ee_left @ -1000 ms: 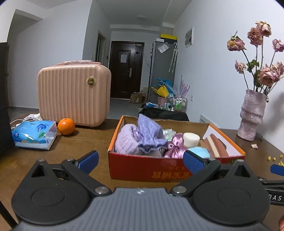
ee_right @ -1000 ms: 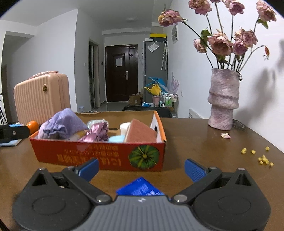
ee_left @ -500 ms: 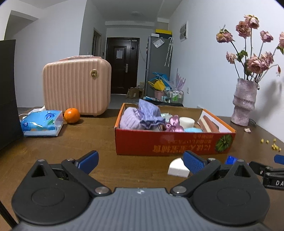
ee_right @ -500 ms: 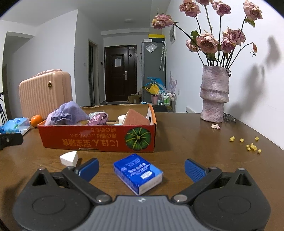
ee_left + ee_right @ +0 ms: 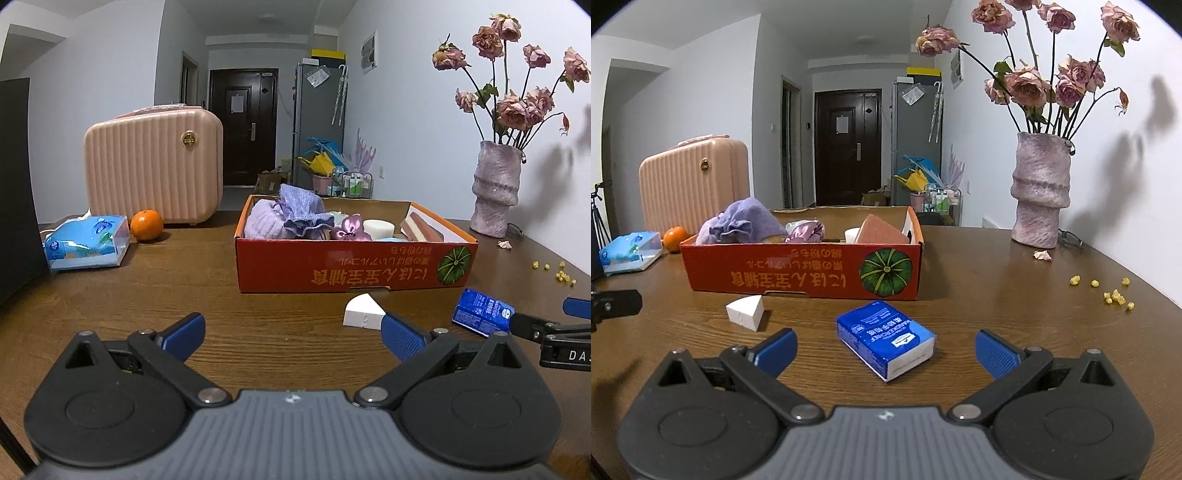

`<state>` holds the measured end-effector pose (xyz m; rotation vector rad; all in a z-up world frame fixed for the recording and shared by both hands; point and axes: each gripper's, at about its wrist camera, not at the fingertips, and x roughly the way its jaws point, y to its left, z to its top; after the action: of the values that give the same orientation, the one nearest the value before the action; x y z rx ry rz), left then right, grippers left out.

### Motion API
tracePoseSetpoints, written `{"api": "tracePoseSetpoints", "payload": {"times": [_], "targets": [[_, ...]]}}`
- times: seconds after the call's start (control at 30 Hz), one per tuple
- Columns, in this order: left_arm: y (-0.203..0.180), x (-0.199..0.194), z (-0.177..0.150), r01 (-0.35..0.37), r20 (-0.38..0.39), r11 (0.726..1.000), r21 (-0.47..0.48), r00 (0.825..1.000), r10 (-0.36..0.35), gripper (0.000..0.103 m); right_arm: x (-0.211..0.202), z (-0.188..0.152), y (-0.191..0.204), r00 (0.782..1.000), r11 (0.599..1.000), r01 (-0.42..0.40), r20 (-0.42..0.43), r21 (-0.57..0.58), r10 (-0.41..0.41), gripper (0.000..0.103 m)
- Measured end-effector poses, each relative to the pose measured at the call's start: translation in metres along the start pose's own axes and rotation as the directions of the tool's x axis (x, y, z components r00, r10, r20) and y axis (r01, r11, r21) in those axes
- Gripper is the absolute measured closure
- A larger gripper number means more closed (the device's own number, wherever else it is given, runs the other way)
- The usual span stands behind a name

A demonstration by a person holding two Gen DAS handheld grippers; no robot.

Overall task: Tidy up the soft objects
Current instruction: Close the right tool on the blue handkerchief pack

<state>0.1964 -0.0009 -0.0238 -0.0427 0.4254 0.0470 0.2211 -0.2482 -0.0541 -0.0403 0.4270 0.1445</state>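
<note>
Both grippers hang low over the table with nothing in them, jaws spread – the right gripper (image 5: pixel 884 349) squarely behind the blue tissue pack (image 5: pixel 886 338), likely its pick. The white sponge (image 5: pixel 364 312) lies ahead of the left gripper (image 5: pixel 291 334), both just outside the box (image 5: pixel 805 275) – already holding soft things

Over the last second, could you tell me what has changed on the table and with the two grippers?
Both grippers pulled back from the red box, so the white wedge and blue tissue pack on the table in front of it came into view. The left gripper and right gripper are open and empty; nothing was taken or let go. The box contents, suitcase, orange and vase stayed put.
</note>
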Motion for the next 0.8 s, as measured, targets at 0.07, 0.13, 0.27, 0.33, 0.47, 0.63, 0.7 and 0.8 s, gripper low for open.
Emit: {"api": "tracePoseSetpoints", "payload": {"times": [0.07, 0.13, 0.27, 0.33, 0.47, 0.63, 0.7, 0.8], "targets": [[0.001, 0.001, 0.000, 0.000, -0.003, 1.000, -0.004, 1.000, 0.000, 0.000, 0.001, 0.000, 0.000, 1.000, 1.000, -0.001, -0.005, -0.002, 0.001, 0.000], [0.002, 0.001, 0.000, 0.000, -0.004, 1.000, -0.007, 1.000, 0.000, 0.000, 0.002, -0.001, 0.001, 1.000, 1.000, -0.002, -0.009, -0.006, 0.001, 0.000], [0.003, 0.002, 0.001, -0.005, -0.009, 1.000, -0.015, 1.000, 0.005, 0.000, 0.006, 0.000, 0.000, 1.000, 1.000, -0.010, -0.024, -0.005, 0.010, 0.000], [0.004, 0.003, 0.001, -0.008, -0.011, 1.000, -0.020, 1.000, 0.008, 0.000, 0.010, 0.001, -0.001, 0.999, 1.000, -0.017, -0.035, -0.003, 0.017, 0.000], [0.006, 0.005, 0.001, -0.018, -0.016, 0.999, -0.028, 1.000, 0.018, 0.000, 0.023, 0.004, -0.001, 0.998, 0.999, -0.016, -0.060, -0.041, 0.013, 0.000], [0.007, 0.007, 0.002, -0.030, -0.023, 0.999, -0.036, 0.999, 0.029, 0.000, 0.048, 0.007, -0.002, 0.994, 0.997, -0.013, -0.108, -0.073, 0.005, 0.002], [0.007, 0.008, 0.002, -0.034, -0.026, 0.999, -0.036, 0.999, 0.033, 0.000, 0.057, 0.009, -0.003, 0.993, 0.996, -0.017, -0.119, -0.082, 0.007, 0.003], [0.008, 0.009, 0.001, -0.038, -0.032, 0.999, -0.036, 0.999, 0.037, 0.000, 0.070, 0.012, -0.004, 0.990, 0.996, -0.021, -0.142, -0.089, 0.008, 0.006]]}}
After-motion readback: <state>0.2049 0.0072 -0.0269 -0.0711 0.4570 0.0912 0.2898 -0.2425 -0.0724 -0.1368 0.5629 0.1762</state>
